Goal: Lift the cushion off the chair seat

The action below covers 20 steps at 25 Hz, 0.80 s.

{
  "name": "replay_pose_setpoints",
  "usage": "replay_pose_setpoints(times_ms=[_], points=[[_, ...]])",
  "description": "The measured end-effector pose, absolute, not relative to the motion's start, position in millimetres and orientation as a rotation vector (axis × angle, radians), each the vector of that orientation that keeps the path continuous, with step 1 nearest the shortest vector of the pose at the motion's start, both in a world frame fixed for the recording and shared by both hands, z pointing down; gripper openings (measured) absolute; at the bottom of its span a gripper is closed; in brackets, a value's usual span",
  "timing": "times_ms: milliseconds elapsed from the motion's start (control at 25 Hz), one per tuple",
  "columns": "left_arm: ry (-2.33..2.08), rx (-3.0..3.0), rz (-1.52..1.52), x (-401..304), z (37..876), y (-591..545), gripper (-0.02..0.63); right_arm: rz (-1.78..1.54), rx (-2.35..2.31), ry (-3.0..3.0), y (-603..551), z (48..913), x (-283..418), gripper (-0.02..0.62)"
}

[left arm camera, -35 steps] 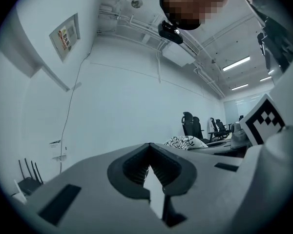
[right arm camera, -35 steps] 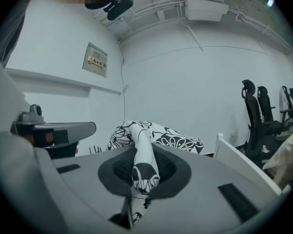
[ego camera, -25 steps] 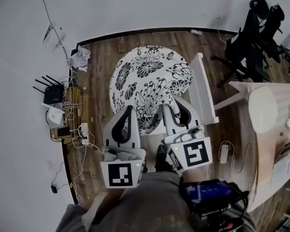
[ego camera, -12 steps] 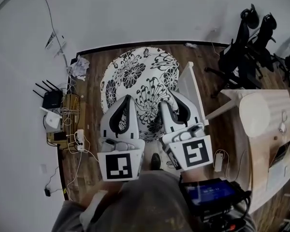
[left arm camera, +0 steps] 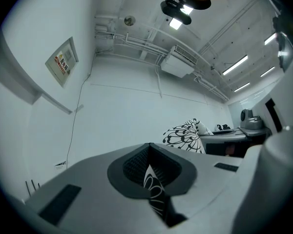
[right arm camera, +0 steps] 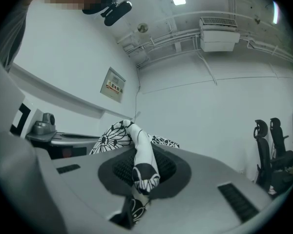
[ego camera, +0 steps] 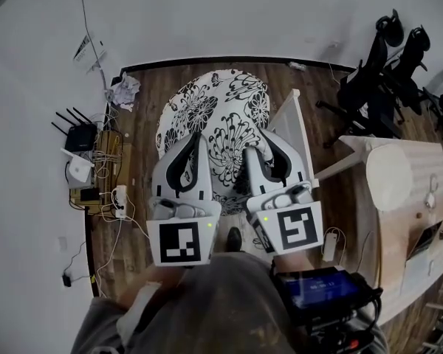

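Note:
The round cushion (ego camera: 214, 120), white with black flowers, hangs in the air over the wooden floor, held at its near edge by both grippers. My left gripper (ego camera: 195, 144) is shut on the cushion's near left rim, where a fold of the cushion (left arm camera: 155, 191) shows pinched between the pads. My right gripper (ego camera: 254, 158) is shut on the near right rim, and the bunched cushion edge (right arm camera: 141, 162) curls up out of its jaws. The white chair (ego camera: 299, 135) stands just right of the cushion, mostly hidden under it and the right gripper.
Routers, a power strip and tangled cables (ego camera: 85, 164) lie on the floor at the left by the wall, with crumpled paper (ego camera: 122, 91) behind them. A light wooden table (ego camera: 406, 190) stands at the right, black office chairs (ego camera: 384, 68) beyond it. White wall runs along the back.
Both grippers have risen with the cushion held between them, so it sits higher off the chair. In the last half second there was little further motion.

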State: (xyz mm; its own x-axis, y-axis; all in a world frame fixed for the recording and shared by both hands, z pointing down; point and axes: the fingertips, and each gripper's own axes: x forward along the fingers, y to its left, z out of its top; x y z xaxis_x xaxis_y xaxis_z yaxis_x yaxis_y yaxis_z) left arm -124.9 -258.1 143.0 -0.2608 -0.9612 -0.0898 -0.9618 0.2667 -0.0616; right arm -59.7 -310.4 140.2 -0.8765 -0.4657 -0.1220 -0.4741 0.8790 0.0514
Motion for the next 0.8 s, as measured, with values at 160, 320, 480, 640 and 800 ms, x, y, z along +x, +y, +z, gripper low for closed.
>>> replay_pose_setpoints(times_ms=[160,320,480,640,800], points=[[2.414,-1.841,0.009,-130.8,145.8,-255.6,0.006,0.13,-0.747,2.945,-307.7,142.6,-64.7,0.032],[2.413,-1.841,0.009,-129.4,144.1,-256.2,0.006,0.144,-0.741,2.939,-306.9,138.7,-64.7,0.032],[2.41,-1.84,0.011,-130.9,141.4,-256.4,0.006,0.155,-0.735,2.94,-306.4,136.2,-67.3,0.032],[2.407,-1.841,0.009,-128.8,139.8,-257.2,0.006,0.158,-0.735,2.942,-306.7,136.2,-65.4,0.032],[2.405,-1.841,0.015,-123.8,141.5,-256.5,0.006,0.163,-0.731,2.938,-305.2,138.4,-60.7,0.032]])
